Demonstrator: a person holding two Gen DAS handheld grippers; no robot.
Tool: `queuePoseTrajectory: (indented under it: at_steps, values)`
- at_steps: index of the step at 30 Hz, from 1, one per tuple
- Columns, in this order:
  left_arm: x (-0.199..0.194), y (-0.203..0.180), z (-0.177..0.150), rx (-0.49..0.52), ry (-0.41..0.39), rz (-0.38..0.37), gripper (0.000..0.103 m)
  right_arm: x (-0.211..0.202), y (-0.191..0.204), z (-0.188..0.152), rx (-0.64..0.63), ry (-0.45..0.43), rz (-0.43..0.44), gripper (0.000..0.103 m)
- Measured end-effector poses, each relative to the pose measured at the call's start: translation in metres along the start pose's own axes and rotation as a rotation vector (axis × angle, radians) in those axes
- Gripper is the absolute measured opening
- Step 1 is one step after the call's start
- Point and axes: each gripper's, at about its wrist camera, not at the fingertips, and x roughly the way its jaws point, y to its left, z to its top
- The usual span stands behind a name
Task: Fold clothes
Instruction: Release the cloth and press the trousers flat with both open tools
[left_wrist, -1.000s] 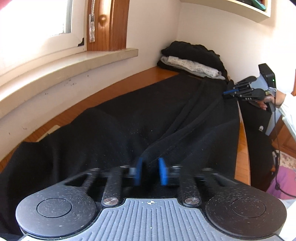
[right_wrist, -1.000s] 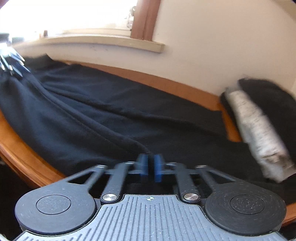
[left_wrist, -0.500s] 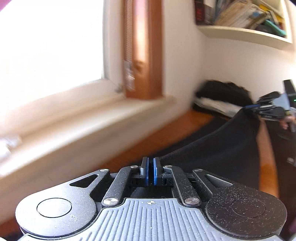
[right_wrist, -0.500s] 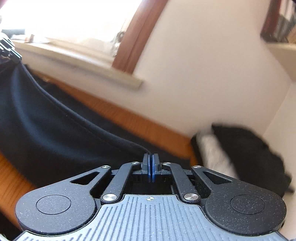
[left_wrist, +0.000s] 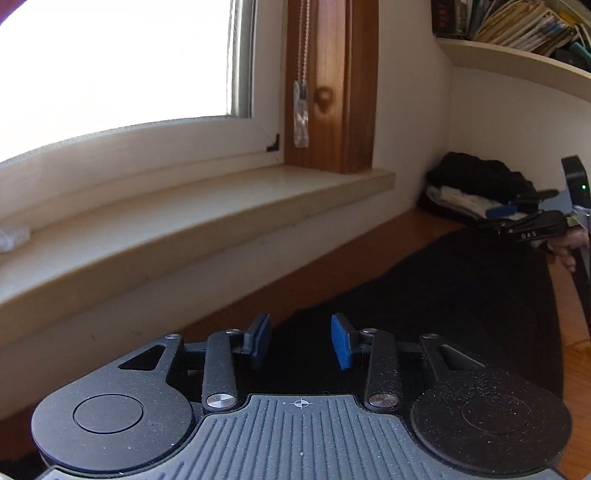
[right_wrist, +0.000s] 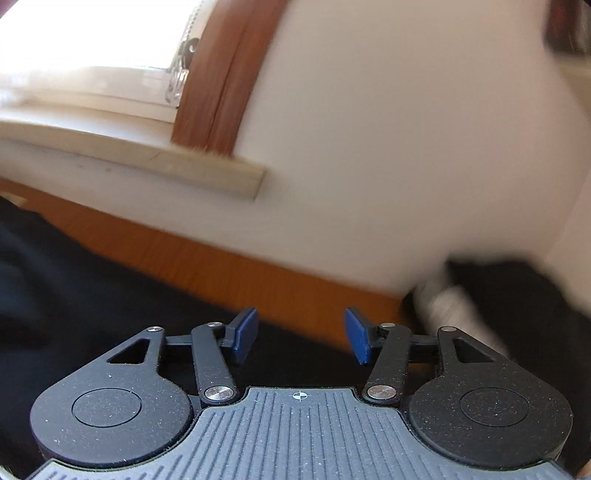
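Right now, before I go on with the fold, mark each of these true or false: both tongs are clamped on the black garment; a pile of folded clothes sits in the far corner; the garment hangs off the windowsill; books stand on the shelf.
1. Both tongs clamp the black garment: false. The left tongs and right tongs are opening, pads clear of cloth.
2. Folded pile in the corner: true.
3. Garment hangs off the windowsill: false. It lies on the wooden table.
4. Books on the shelf: true.

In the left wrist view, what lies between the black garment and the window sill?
A bare strip of the wooden tabletop, then the white wall below the window sill. Nothing stands between it and the black garment.
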Motion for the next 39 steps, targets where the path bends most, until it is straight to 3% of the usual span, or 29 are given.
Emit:
queuePoseTrajectory:
  at_steps: [1, 2, 3, 4, 8, 14, 17, 27, 39]
  values:
    - [0.002, 0.004, -0.003, -0.013, 0.008, -0.034, 0.04, -0.001, -0.006, -0.009, 0.044, 0.015, 0.032, 0.06]
    - [0.003, 0.005, -0.005, -0.014, 0.009, -0.05, 0.05, -0.001, -0.01, -0.017, 0.08, 0.026, 0.058, 0.067]
    - [0.004, 0.005, -0.007, -0.01, 0.005, -0.052, 0.067, -0.001, -0.014, -0.024, 0.116, 0.038, 0.084, 0.07]
    - [0.005, 0.005, -0.008, -0.005, 0.001, -0.054, 0.074, -0.001, -0.017, -0.031, 0.144, 0.048, 0.102, 0.075]
    - [0.009, 0.001, -0.015, 0.02, 0.012, -0.063, 0.079, 0.007, -0.021, -0.042, 0.199, 0.076, 0.115, 0.081]
    - [0.014, -0.008, -0.025, 0.087, 0.02, -0.059, 0.103, 0.013, -0.017, -0.047, 0.222, 0.114, 0.115, 0.097]
    - [0.016, -0.012, -0.028, 0.11, 0.03, -0.05, 0.103, 0.018, -0.02, -0.048, 0.243, 0.133, 0.119, 0.103]
    - [0.025, -0.015, -0.031, 0.132, 0.092, -0.047, 0.103, 0.018, -0.021, -0.047, 0.237, 0.135, 0.116, 0.103]
    - [0.027, -0.015, -0.033, 0.137, 0.094, -0.047, 0.103, 0.019, -0.021, -0.046, 0.237, 0.138, 0.119, 0.103]
